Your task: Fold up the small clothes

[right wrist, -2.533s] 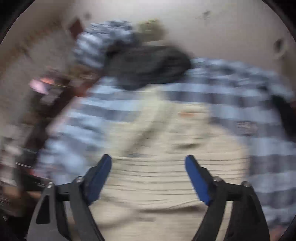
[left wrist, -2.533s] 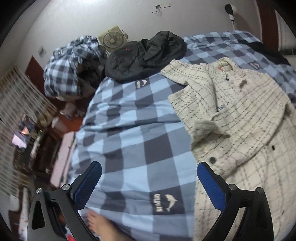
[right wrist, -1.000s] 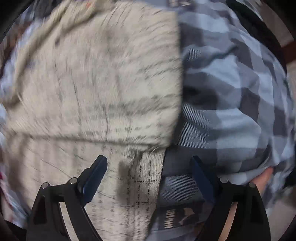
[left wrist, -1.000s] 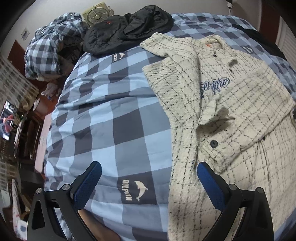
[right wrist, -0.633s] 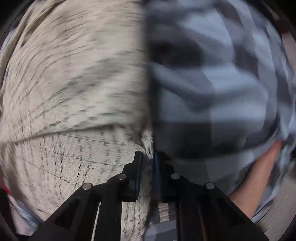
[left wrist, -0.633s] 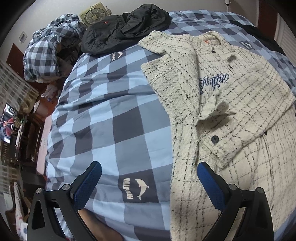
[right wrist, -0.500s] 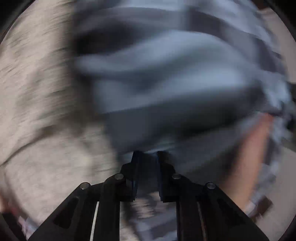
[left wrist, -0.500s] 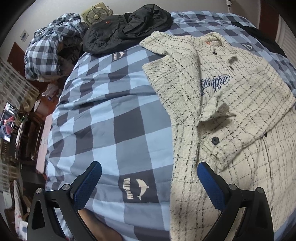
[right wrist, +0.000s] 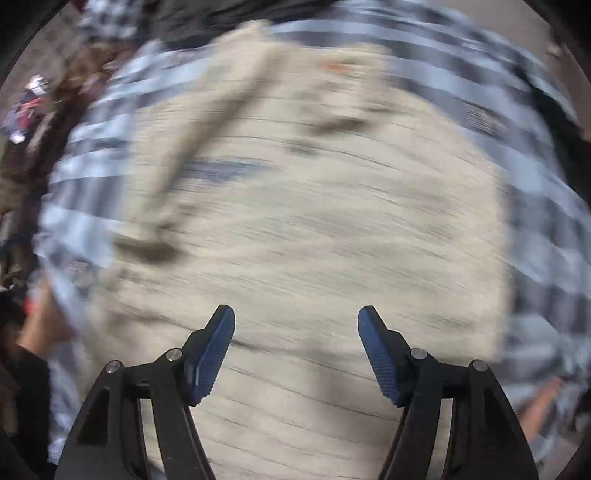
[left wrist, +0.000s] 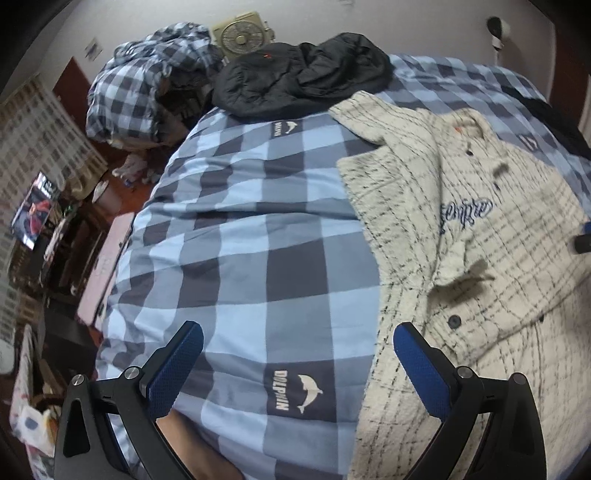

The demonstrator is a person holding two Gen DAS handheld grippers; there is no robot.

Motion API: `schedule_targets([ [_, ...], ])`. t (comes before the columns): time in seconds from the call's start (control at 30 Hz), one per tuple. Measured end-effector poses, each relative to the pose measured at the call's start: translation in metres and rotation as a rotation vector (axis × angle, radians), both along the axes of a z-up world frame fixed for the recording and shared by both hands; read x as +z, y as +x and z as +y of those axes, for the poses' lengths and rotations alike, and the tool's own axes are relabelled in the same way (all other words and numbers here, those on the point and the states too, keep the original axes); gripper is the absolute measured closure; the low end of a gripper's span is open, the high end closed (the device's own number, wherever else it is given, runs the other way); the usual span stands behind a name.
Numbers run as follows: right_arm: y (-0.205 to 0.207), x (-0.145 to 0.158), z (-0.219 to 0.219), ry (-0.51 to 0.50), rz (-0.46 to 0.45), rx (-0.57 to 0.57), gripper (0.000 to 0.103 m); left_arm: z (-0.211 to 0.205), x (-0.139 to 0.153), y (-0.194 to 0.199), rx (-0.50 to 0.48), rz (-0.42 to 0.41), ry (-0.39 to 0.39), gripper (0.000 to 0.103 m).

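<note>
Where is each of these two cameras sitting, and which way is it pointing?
Left wrist: rides on the left claw, looking steeply down at the blue checked duvet; the cream checked jacket lies at right, a black puffer jacket at the far end. Its open blue fingers and a bare leg show.
Right wrist: rides on the right claw, looking almost straight down at the jacket; motion-blurred. Its jaws have just been opening, with nothing between them.
Shared: the cream jacket and the duvet.

White wall (left wrist: 155, 18), bed (left wrist: 258, 229), maybe fan (left wrist: 240, 37).
</note>
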State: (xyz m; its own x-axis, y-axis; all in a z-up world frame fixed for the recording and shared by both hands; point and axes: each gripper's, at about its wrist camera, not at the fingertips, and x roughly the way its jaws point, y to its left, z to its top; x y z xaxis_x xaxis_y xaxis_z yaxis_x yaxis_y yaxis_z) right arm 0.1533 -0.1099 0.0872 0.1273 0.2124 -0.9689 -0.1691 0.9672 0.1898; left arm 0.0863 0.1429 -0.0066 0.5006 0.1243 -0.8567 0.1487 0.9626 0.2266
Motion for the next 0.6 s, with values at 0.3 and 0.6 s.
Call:
schedule_targets([
  [0.3,0.042,-0.077,0.096,0.013,-0.018,0.128,0.037,0.021,0.0,-0.003,0.011,0.016,-0.037,0.0],
  [0.6,0.009,-0.117,0.113,0.024,0.119,0.217,0.037,0.03,-0.004,-0.004,0.008,0.05,-0.081,0.0],
])
